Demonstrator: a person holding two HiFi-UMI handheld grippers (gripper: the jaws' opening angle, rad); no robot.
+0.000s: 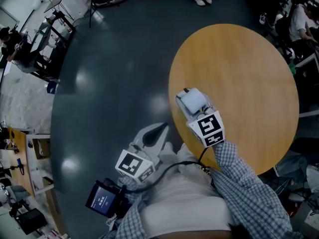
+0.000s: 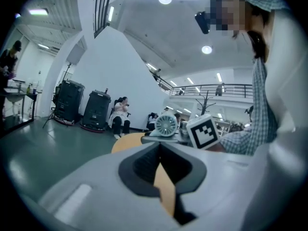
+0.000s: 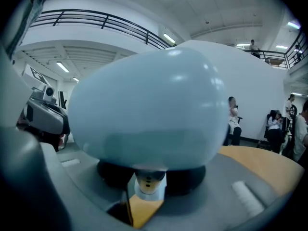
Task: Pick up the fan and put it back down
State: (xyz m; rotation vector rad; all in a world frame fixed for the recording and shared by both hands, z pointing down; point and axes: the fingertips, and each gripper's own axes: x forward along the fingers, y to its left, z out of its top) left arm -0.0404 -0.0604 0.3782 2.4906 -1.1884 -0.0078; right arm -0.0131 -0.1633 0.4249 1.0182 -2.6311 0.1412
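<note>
We find the right gripper (image 1: 195, 109) clamped on the fan (image 1: 192, 99), held over the round table (image 1: 249, 73). The left gripper (image 1: 160, 130) has its jaws together, with nothing between them.

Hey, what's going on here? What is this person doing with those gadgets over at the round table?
A person in a checked shirt holds a pair of tongs in each hand. The right tongs are clamped on a small pale blue fan and hold it over the round wooden table, apparently lifted off it. The left tongs are closed with nothing in them, off the table's edge and close to the person's body.
</note>
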